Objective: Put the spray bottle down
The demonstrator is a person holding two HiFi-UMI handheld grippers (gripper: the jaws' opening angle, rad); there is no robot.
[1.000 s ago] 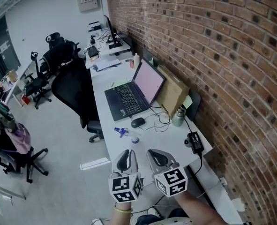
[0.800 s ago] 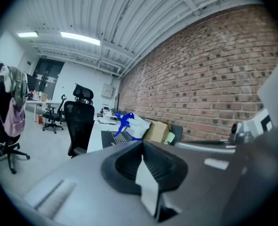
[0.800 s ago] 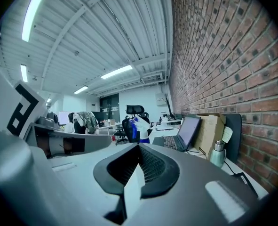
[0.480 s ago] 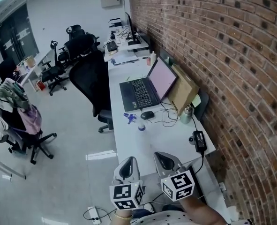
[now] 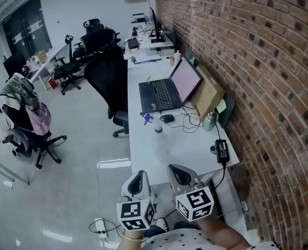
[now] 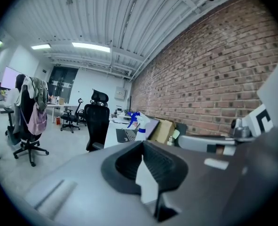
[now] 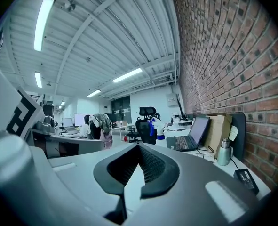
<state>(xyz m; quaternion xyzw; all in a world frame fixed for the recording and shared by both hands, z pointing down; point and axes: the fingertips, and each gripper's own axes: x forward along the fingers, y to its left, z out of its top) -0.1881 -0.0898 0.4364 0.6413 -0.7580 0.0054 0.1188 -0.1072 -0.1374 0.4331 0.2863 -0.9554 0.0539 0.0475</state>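
Spray bottle [image 6: 141, 126] on desk [image 5: 152, 156], laptop [image 5: 163, 94] behind (mouse [image 5: 167, 119] beside it)

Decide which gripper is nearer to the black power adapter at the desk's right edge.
Right. The right gripper is at the near end of the desk, below and left of the power adapter. The left gripper is farther left, on the right gripper's far side.

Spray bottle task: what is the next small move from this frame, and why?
Probably nothing more on the bottle: I would lower both grippers and end the take. The spray bottle already stands upright on the desk. The left gripper and right gripper are both shut, empty and well short of it.
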